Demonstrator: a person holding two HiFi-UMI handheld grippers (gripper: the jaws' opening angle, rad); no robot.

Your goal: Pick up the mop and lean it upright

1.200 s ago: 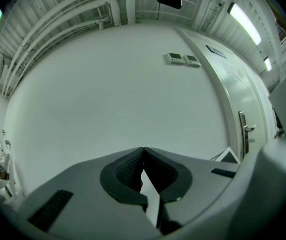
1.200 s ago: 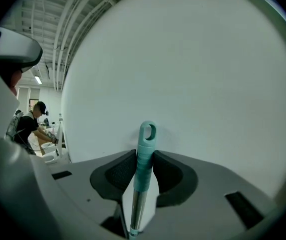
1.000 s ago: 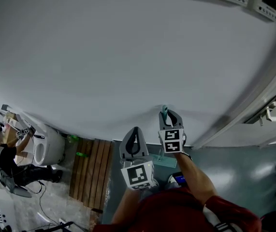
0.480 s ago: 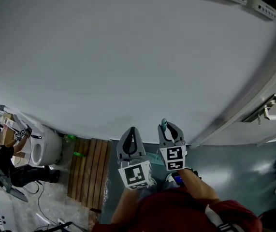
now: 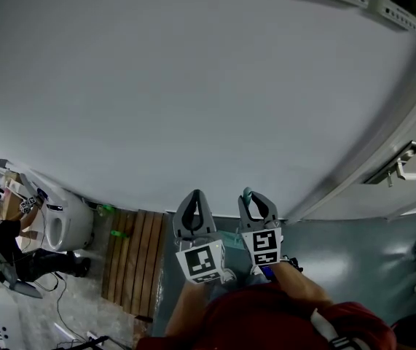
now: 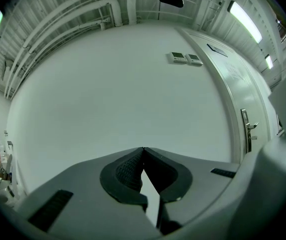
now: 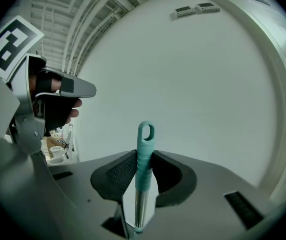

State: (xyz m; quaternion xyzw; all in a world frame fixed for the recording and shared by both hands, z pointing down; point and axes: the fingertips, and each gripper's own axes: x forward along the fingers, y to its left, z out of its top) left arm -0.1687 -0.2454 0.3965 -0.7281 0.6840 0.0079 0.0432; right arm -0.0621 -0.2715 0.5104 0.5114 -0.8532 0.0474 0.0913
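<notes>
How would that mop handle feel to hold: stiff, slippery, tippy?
Probably stiff: the mop handle looks like a straight metal tube. Its ribbed teal grip, clamped in the right gripper, should resist slipping. Held near its top end, it may swing.

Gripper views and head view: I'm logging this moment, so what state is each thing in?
left gripper: shut, nothing between the jaws.
right gripper: shut on the mop handle.
mop handle: upright, teal loop end up, held.
door: closed.
</notes>
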